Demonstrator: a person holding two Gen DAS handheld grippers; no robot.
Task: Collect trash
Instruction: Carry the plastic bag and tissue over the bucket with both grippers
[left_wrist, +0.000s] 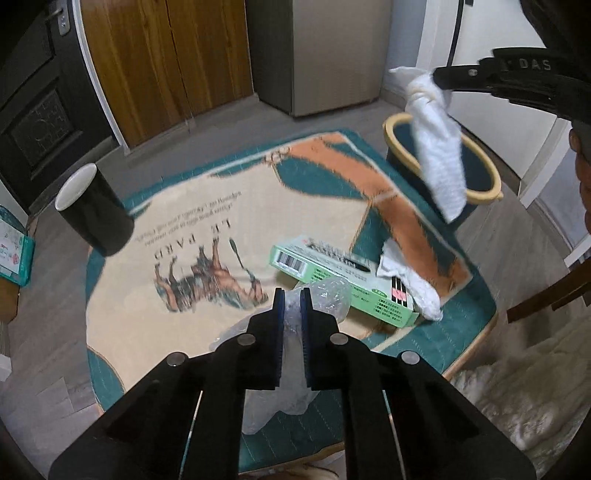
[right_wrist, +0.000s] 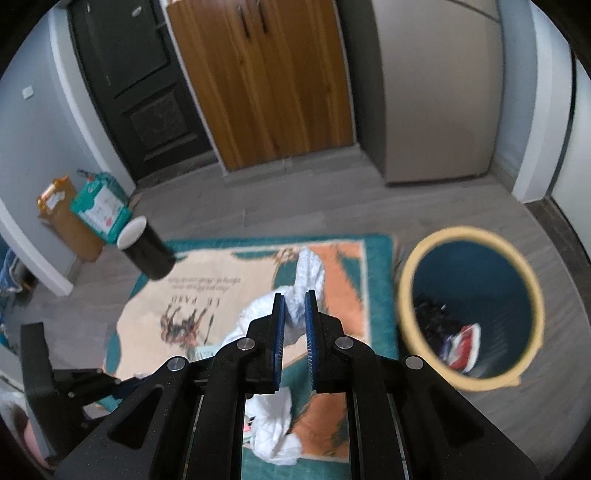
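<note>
Left gripper (left_wrist: 292, 300), seen from its own wrist camera, has its blue-padded jaws nearly together, clamped on a crumpled piece of clear plastic wrap (left_wrist: 325, 297) that bulges out past the fingertips toward the right and trails back between the jaws as a thin film. Right gripper (right_wrist: 294, 302) has its jaws together on a white paper towel (right_wrist: 308, 275); in its own view the towel rises ahead of the fingertips and also hangs beneath them. From the left wrist view the same white paper towel (left_wrist: 437, 147) dangles from the right gripper (left_wrist: 439, 79), its long axis running roughly downward with a slight slant to the right, in front of the yellow-rimmed bin (left_wrist: 484, 192), whose mouth faces up. On the worktop (left_wrist: 461, 321), covered by a teal, cream and orange printed cloth (left_wrist: 236, 221), a green carton (left_wrist: 343, 280) lies flat with its long axis running from upper left to lower right. A second crumpled white tissue (left_wrist: 410, 284) rests on its right end. A black cup (left_wrist: 94, 210) stands at the cloth's left edge.
</note>
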